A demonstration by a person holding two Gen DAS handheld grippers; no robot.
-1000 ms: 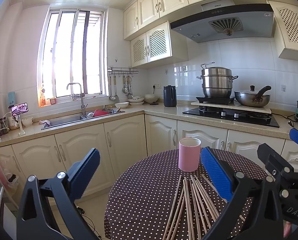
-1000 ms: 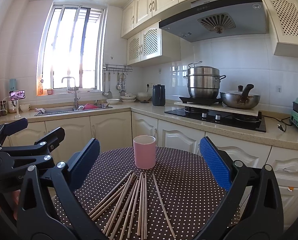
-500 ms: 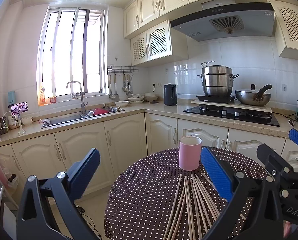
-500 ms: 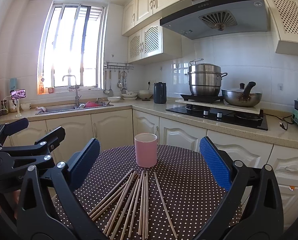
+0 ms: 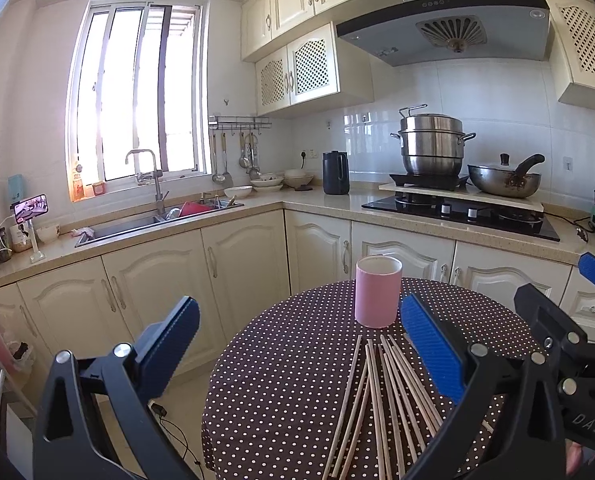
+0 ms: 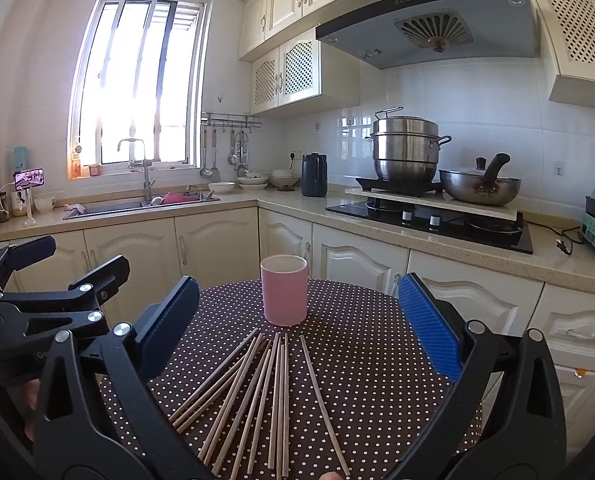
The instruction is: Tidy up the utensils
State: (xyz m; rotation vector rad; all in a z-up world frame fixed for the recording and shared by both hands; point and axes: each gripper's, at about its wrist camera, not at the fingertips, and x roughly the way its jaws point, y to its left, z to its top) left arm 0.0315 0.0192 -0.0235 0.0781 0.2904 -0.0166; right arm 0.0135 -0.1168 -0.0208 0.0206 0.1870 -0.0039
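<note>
A round table (image 6: 377,360) under a brown polka-dot cloth filled the foreground of both wrist views, with the kitchen counter and stove well behind it. On the cloth, towards the far edge, a pink cup (image 6: 284,290) stood upright, its mouth open and nothing visible inside. Just in front of it lay a loose fan of wooden chopsticks (image 6: 257,400), tips crowded near the cup's base and the other ends spreading back towards the camera, so their long axes ran roughly along the line of reach, not across it.

The right gripper (image 6: 297,320) hung above that fan, jaws spread wide and empty, with the sticks lying almost straight ahead and below, between its two blue pads. The left gripper (image 5: 297,344) was equally wide open and empty, but in its view the chopsticks (image 5: 385,400) sat off towards its right finger, and the cup (image 5: 378,296) likewise lay right of centre.

By that layout the right gripper looked better placed for the first pick. Its jaws already closed across the sticks' length, so little wrist turn should be needed.
</note>
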